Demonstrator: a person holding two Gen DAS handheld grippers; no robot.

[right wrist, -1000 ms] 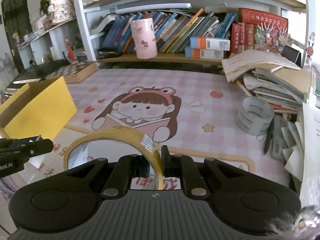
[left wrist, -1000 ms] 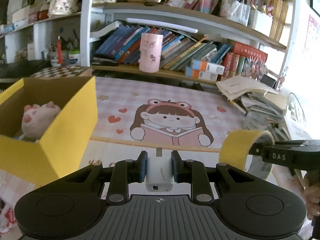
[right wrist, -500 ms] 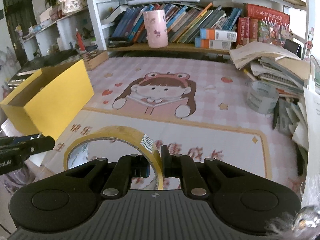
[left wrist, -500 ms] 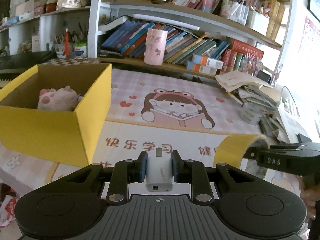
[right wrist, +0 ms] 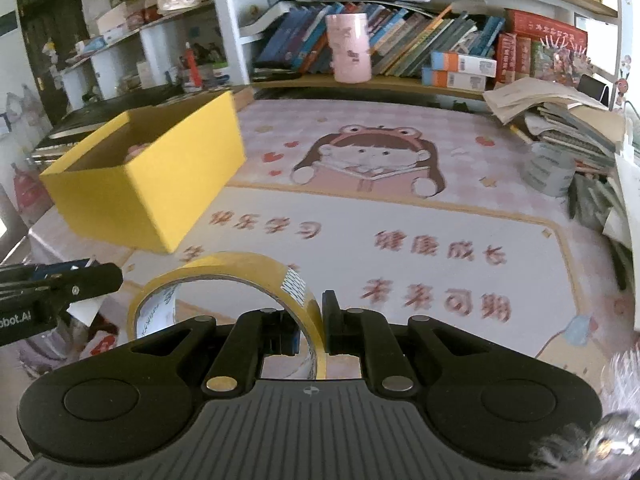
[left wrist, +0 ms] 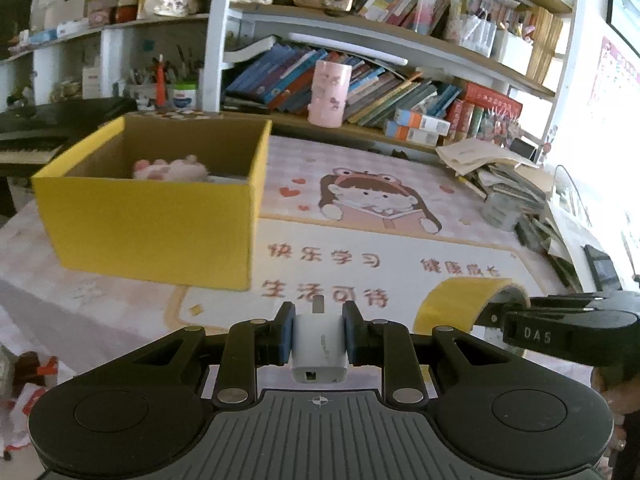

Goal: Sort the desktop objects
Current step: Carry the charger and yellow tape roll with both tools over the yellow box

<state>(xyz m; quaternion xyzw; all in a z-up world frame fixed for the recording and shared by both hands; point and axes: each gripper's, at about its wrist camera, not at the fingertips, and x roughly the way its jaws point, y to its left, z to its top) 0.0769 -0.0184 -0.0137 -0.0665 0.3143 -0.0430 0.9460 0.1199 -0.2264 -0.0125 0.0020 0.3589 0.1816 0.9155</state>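
My left gripper is shut on a small white charger plug and holds it above the near part of the desk mat. My right gripper is shut on the rim of a yellow tape roll, which also shows at the right of the left wrist view. An open yellow box stands at the left of the mat with a pink plush toy inside; it also shows in the right wrist view. The left gripper's finger shows at the left edge of the right wrist view.
A clear tape roll lies at the right next to a messy pile of books and papers. A pink cup stands on the low shelf before a row of books. The pink cartoon mat covers the desk.
Both grippers have pulled back toward the near edge of the desk and risen, still holding the plug and the tape. The yellow box now sits farther ahead and fully in view.
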